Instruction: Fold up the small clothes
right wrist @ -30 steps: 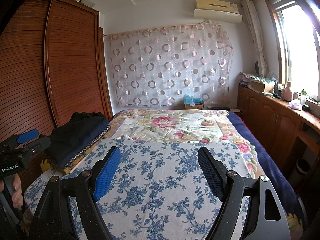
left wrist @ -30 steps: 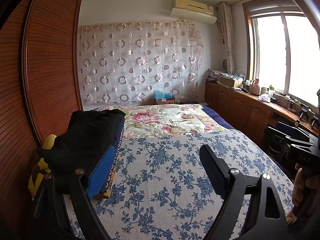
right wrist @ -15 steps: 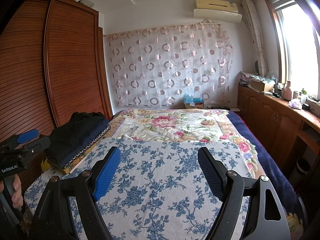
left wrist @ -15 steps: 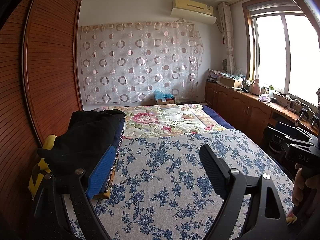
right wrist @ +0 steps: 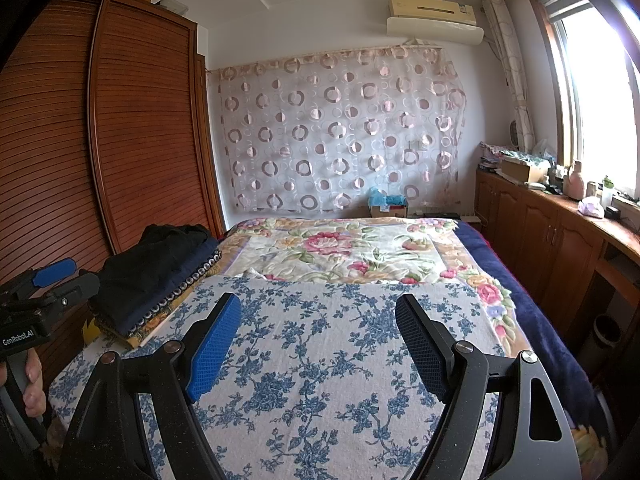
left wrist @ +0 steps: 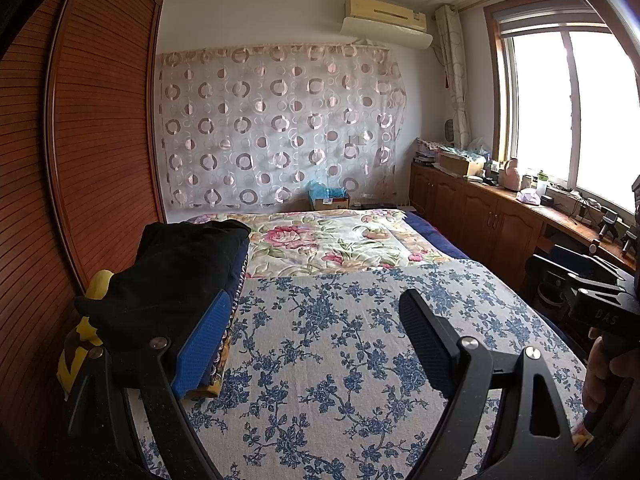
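A stack of folded clothes, black on top [left wrist: 172, 276], lies at the left edge of the bed; it also shows in the right wrist view [right wrist: 156, 268]. My left gripper [left wrist: 316, 320] is open and empty above the blue-flowered sheet [left wrist: 340, 340], its left finger beside the stack. My right gripper [right wrist: 320, 324] is open and empty above the same sheet [right wrist: 320, 360], to the right of the stack.
A brown louvred wardrobe [left wrist: 80, 160] stands close along the bed's left side. A rose-patterned quilt [right wrist: 344, 248] covers the far half of the bed. Wooden cabinets [right wrist: 560, 240] with clutter run under the window at right.
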`<state>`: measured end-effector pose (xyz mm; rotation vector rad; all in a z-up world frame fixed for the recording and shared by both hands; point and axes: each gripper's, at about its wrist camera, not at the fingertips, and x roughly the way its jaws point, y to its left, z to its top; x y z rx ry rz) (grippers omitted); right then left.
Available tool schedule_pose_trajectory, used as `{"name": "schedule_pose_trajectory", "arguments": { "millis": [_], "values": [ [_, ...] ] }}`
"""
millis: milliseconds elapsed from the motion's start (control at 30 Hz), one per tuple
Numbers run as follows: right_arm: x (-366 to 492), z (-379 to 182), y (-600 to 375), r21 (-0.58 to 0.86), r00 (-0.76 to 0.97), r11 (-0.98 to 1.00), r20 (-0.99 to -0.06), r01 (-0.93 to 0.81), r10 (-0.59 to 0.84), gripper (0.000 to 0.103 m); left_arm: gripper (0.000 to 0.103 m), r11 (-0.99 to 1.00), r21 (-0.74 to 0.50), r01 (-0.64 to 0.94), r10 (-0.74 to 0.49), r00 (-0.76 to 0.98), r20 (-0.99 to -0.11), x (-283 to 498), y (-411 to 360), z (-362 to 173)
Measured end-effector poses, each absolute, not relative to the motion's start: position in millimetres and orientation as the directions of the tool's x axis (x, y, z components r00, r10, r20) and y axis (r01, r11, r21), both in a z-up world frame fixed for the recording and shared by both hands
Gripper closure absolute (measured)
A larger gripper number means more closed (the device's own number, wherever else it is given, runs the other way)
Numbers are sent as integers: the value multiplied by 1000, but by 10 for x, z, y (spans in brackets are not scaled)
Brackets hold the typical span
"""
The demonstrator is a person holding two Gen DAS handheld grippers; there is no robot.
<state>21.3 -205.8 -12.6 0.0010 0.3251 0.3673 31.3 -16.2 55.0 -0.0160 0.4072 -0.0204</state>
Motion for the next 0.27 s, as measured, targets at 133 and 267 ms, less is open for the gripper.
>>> {"name": "schedule_pose_trajectory", "arguments": {
  "millis": [133,267],
  "values": [
    [212,-134,-2058,62,882,934,-312,-353,354,22,16,1000,-20,17,-23,918,-395,313,-163,546],
    [217,-125,-2072,62,882,934,-312,-353,354,22,16,1000,-19,16,-23,918,-395,314,-163,544]
  ]
}}
